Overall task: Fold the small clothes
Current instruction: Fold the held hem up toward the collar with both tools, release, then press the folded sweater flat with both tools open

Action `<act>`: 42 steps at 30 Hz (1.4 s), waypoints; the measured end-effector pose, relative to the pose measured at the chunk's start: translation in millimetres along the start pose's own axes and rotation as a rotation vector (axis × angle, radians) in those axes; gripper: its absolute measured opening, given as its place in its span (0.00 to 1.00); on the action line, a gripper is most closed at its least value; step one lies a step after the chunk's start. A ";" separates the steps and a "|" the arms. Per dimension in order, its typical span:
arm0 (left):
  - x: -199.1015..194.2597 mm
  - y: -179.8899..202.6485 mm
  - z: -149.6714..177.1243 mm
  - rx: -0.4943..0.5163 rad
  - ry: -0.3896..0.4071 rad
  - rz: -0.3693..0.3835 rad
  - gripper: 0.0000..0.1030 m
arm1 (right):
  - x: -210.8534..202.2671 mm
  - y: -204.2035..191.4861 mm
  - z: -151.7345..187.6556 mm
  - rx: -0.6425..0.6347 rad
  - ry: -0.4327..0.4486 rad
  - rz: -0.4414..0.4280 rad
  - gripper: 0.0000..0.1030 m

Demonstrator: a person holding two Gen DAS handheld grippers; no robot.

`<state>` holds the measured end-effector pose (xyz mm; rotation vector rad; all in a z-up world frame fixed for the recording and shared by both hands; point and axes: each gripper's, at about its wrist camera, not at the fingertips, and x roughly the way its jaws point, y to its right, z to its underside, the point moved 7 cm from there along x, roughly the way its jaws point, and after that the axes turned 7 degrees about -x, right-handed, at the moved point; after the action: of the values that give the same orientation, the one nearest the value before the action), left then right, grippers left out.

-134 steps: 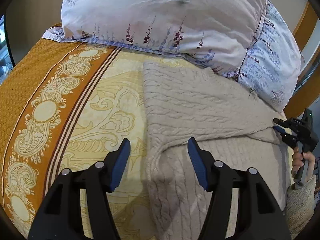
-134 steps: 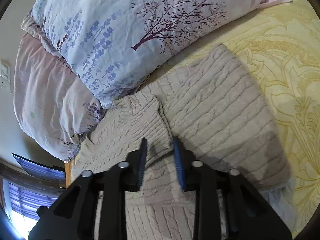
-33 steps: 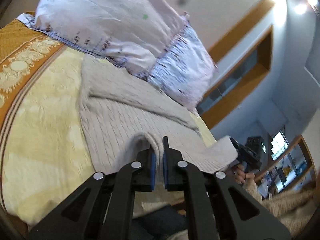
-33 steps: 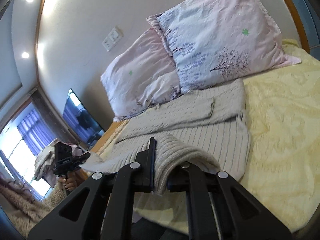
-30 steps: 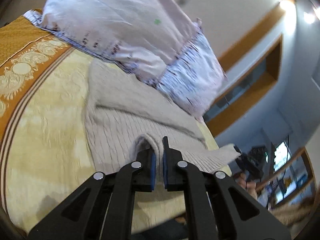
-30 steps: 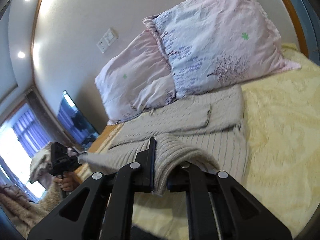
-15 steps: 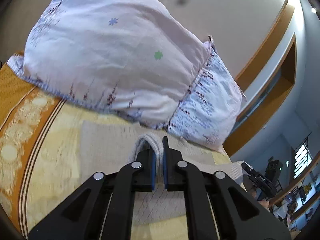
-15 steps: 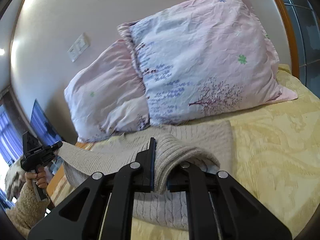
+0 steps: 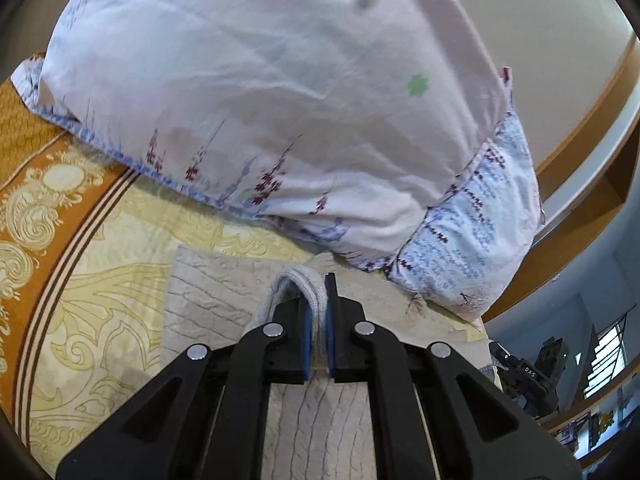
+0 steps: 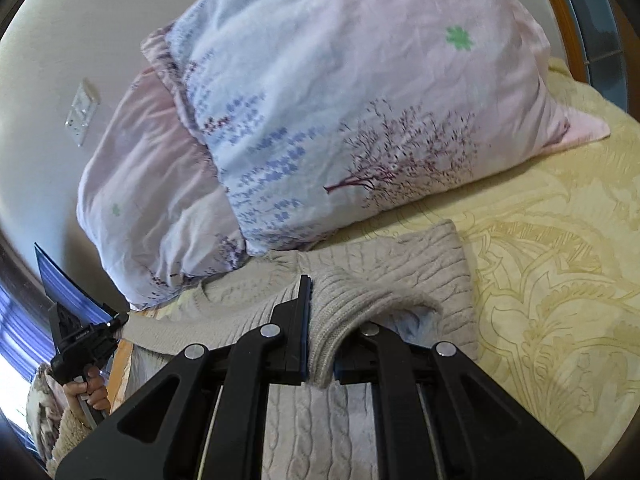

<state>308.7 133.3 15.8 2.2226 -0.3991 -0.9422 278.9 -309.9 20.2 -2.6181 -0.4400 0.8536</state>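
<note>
1. I am carrying the sweater's (image 9: 224, 300) hem toward the bed's (image 10: 560, 264) pillow edge, my left gripper (image 9: 317, 344) and right gripper (image 10: 320, 344) each clamping its ribbed edge.
2. Next I am needing to line the hem over the upper part, lower and let go.

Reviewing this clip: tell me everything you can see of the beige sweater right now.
The sweater is a beige cable-knit with ribbed edging, looking soft and thick. It lies on the yellow patterned bedspread, its far end against the floral pillows. The left gripper and right gripper each pinch a ribbed fold of it, lifted over the flat part.
</note>
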 end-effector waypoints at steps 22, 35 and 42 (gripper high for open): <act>14.7 -18.4 7.7 -0.071 -0.052 -0.039 0.54 | -2.5 26.5 -3.7 0.066 0.038 0.076 0.75; -28.6 -32.2 65.6 0.089 -0.109 -0.127 0.50 | -43.6 38.6 61.2 -0.050 -0.078 0.157 0.51; -25.9 -36.2 78.3 0.097 -0.132 -0.143 0.43 | -42.4 40.6 72.6 -0.087 -0.102 0.178 0.34</act>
<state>234.8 135.8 -35.6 2.3077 -0.3560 -1.1720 209.2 -346.0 -30.5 -2.7335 -0.2789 1.0514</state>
